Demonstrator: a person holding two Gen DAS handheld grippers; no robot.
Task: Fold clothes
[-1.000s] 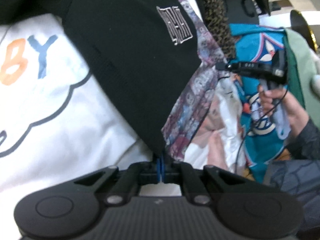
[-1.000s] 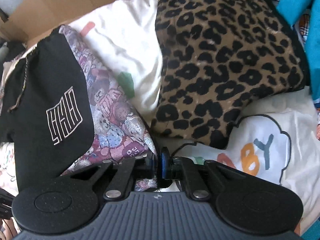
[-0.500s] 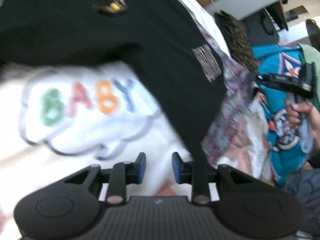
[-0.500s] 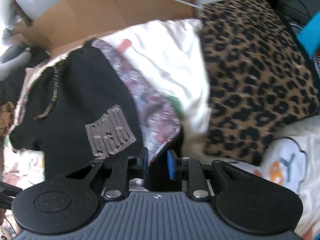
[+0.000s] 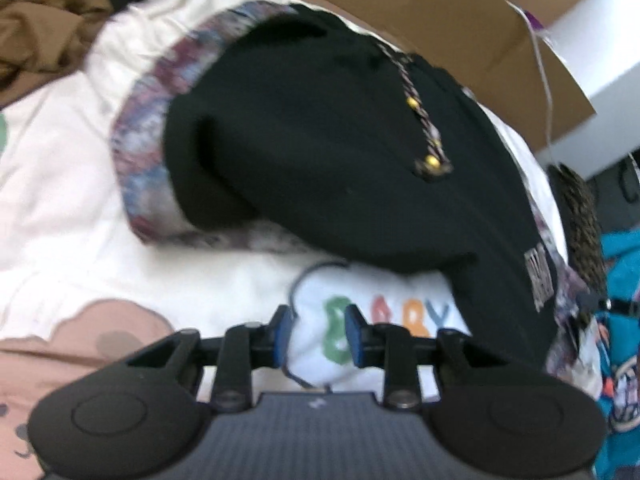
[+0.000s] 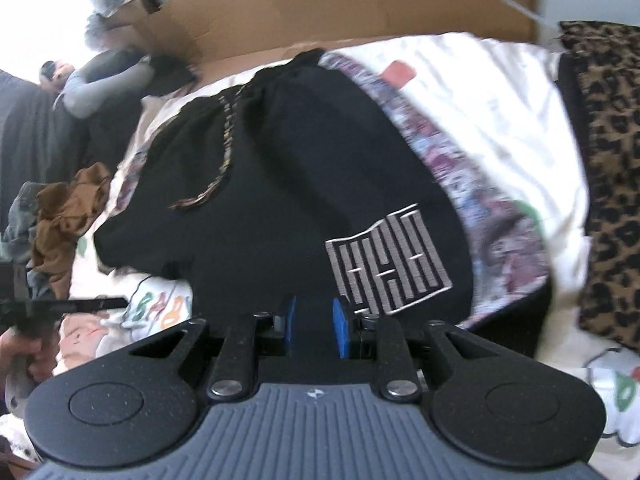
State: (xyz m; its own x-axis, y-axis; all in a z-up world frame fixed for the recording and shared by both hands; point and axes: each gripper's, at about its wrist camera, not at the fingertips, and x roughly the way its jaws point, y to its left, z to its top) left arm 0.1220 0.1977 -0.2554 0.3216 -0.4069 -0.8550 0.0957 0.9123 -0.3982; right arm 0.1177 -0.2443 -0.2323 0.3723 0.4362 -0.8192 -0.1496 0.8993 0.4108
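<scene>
Both grippers released, jaws parted, nothing pinched. Left gripper (image 5: 318, 336) hovers over white "BABY" print fabric (image 5: 384, 316). Right gripper (image 6: 314, 326) sits over the hem of the black shorts (image 6: 288, 184); contact looks nil, but blur makes that uncertain. Shorts lie folded on the patterned cloth (image 6: 480, 200), beside leopard-print fabric (image 6: 612, 168).

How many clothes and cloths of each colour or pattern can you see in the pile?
Black shorts with a braided drawstring: 1
Purple patchwork-print cloth: 1
Leopard-print cloth: 1
Brown crumpled garment: 1
Teal printed garment: 1
White cloth with the coloured word BABY: 1
Total: 6
</scene>
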